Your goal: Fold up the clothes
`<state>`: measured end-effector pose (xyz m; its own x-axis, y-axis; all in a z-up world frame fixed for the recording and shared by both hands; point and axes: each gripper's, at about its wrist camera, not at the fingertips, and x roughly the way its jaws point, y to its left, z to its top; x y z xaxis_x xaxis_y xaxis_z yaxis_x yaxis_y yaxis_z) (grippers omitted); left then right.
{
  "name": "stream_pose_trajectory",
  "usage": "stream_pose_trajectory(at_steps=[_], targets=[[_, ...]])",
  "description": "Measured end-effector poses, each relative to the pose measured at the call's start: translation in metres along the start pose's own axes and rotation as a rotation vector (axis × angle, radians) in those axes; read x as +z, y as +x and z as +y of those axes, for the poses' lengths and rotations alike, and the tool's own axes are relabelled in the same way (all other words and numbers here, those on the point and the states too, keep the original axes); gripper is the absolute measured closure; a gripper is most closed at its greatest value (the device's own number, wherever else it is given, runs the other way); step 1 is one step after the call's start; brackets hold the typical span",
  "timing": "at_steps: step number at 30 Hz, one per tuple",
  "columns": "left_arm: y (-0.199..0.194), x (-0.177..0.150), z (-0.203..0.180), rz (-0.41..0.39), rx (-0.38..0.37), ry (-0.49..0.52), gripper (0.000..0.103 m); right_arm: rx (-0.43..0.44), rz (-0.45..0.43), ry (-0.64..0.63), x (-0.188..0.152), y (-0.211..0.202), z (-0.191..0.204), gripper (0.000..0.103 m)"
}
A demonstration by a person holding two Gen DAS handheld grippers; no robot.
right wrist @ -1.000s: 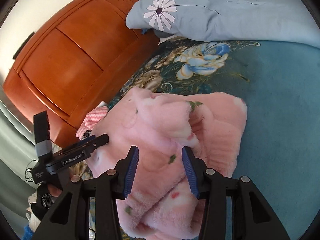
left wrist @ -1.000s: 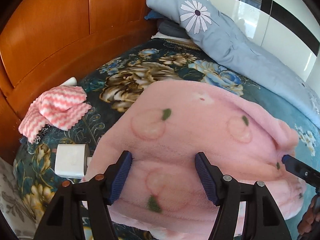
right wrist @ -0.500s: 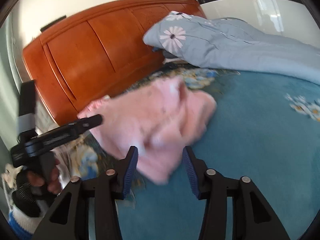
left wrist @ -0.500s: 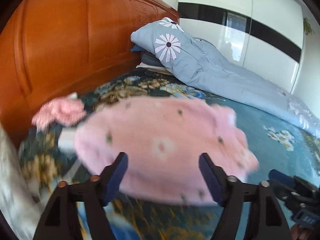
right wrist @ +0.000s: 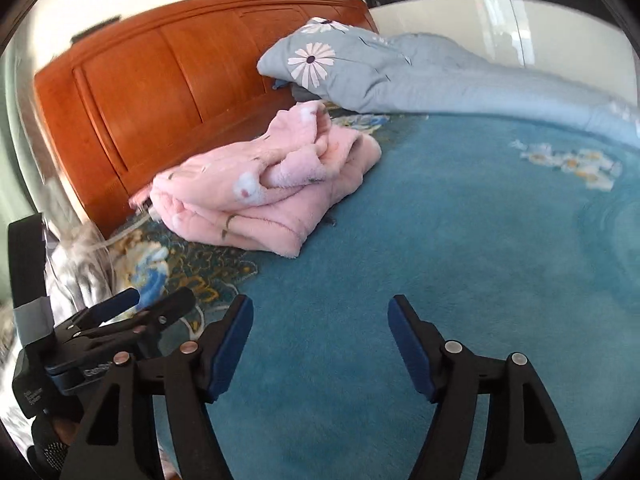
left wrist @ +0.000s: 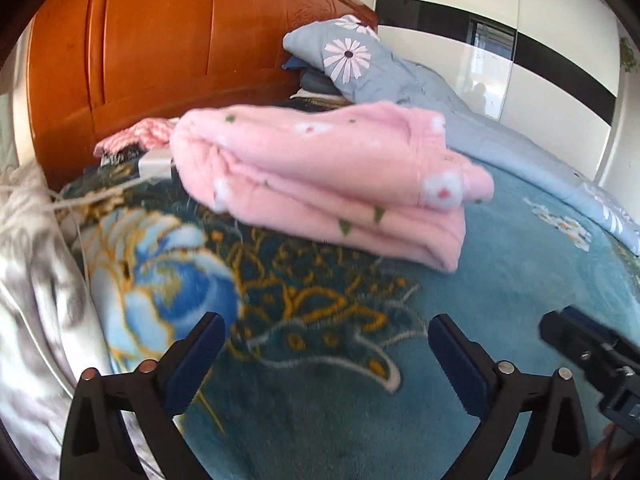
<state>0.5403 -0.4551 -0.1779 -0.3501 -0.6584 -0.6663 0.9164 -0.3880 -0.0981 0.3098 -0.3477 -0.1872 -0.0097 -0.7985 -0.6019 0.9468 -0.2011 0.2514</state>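
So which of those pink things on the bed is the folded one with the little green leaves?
The big fleecy pink garment, stacked in layers mid-bed. The other pink thing, a zigzag-striped cloth, is smaller and lies crumpled behind it by the wooden headboard.

A: Where does the left wrist view look from?
B: Low over the bed (left wrist: 520,240), facing the headboard (left wrist: 160,40).
A: And the right?
B: Farther right, same heading. Both share the pink garment (left wrist: 320,176) and the quilt (right wrist: 400,76).

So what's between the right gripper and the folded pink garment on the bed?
Only bare teal bedspread lies between the open right gripper and the pink garment, shown in the right wrist view.
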Motion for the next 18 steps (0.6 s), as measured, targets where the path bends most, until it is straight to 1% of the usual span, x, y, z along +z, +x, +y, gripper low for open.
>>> stream_pose_trajectory(at_steps=[1, 2, 3, 6, 11, 14, 18], targets=[[0.002, -0.004, -0.002, 0.004, 0.011, -0.003, 0.0, -0.007, -0.006, -0.016, -0.002, -0.002, 0.002, 0.029], [0.004, -0.007, -0.003, 0.009, 0.023, -0.006, 0.0, -0.014, -0.011, -0.032, -0.003, -0.004, 0.005, 0.024], [0.006, -0.011, -0.005, 0.013, 0.034, -0.009, 0.0, -0.021, -0.017, -0.048, -0.005, -0.006, 0.007, 0.023], [0.01, -0.019, -0.01, 0.012, 0.068, -0.004, 0.0, -0.055, -0.01, -0.068, -0.011, -0.006, 0.01, 0.023], [0.012, -0.028, -0.02, -0.022, 0.128, 0.032, 0.0, -0.092, 0.012, -0.045, -0.017, -0.002, 0.005, 0.022], [0.013, -0.027, -0.014, -0.021, 0.108, 0.004, 0.0, -0.097, 0.031, -0.025, -0.019, 0.002, 0.0, 0.022], [0.012, -0.032, -0.015, -0.054, 0.111, 0.013, 0.0, -0.116, 0.063, -0.003, -0.023, 0.008, -0.004, 0.022]])
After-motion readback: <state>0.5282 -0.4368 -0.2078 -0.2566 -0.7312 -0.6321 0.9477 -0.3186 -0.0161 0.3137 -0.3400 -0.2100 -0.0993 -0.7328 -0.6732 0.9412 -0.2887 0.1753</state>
